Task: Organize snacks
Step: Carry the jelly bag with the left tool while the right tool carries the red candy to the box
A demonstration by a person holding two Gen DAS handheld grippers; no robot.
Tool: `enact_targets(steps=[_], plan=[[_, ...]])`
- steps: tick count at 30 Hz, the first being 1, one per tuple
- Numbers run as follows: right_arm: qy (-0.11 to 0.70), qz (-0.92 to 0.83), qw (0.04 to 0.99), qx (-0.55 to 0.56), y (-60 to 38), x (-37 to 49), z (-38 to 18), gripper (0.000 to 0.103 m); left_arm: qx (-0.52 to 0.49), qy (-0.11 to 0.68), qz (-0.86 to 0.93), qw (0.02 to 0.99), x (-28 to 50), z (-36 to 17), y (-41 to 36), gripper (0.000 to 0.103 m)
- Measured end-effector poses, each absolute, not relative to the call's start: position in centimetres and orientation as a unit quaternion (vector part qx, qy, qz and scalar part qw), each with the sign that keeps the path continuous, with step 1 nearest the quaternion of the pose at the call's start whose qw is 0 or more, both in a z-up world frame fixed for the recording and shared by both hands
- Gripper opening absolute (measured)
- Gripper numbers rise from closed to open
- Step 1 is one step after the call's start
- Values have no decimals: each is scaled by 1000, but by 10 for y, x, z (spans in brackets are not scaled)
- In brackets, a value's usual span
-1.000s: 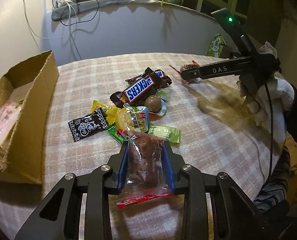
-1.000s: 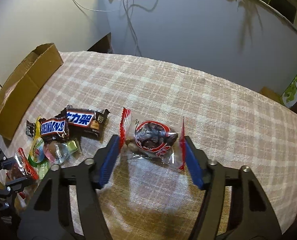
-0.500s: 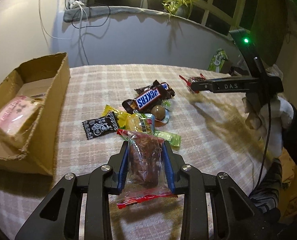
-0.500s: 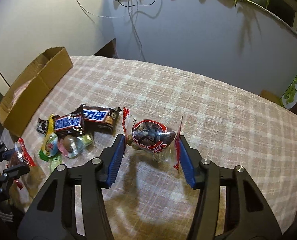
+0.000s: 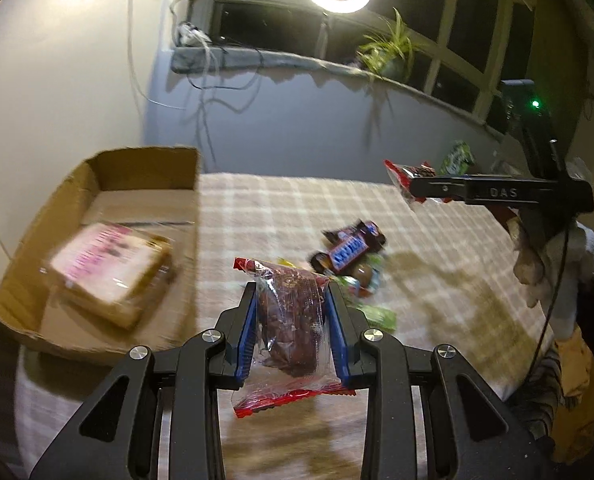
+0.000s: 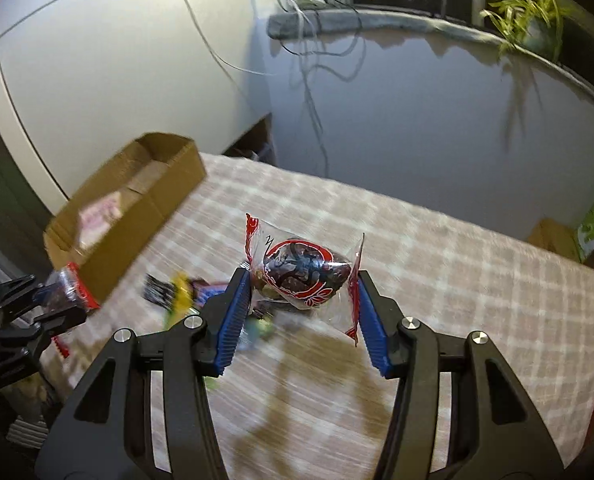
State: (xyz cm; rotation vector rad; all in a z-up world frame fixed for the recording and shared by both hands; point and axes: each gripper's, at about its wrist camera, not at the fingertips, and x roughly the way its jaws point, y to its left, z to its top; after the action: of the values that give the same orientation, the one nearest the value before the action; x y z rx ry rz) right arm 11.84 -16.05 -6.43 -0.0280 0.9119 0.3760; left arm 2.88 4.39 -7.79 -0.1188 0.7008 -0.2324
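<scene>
Transfer stage of the snack sort, both tongs loaded and raised above the checked tablecloth [image 5: 281, 200]. Left gripper [image 5: 289, 322] clamped on a clear red-edged packet of dark dried fruit [image 5: 289, 312], held off the cloth just beside the open cardboard box [image 5: 97, 184]. Right gripper [image 6: 303, 318] closed on a second clear packet with a red emblem [image 6: 301, 274], jaws having just narrowed onto it, its crimped ends pressed against both blue pads [image 6: 233, 320]; same packet seen from the left wrist pinched at the far right, well above the table. Inside the box, one flat pink-labelled pack [image 5: 109, 264] lying against the near-left wall, with bare floor showing behind it. Loose pile left mid-table: a Snickers bar [image 5: 351, 248], a round foil-wrapped sweet [image 5: 363, 272] and green and yellow wrappers, blurred. Judged next: left packet to be carried over the box rim and lowered onto the bare floor before release; right packet to follow along the same path, kept clear of the left tool to avoid a clash at the box mouth.
</scene>
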Motion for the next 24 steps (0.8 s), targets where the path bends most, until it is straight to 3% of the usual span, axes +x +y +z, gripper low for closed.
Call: enact_targets(steps=[24], plan=[[425, 291, 856, -38, -2, 171, -50, 54, -88, 322, -17, 943, 44, -72, 146, 30]])
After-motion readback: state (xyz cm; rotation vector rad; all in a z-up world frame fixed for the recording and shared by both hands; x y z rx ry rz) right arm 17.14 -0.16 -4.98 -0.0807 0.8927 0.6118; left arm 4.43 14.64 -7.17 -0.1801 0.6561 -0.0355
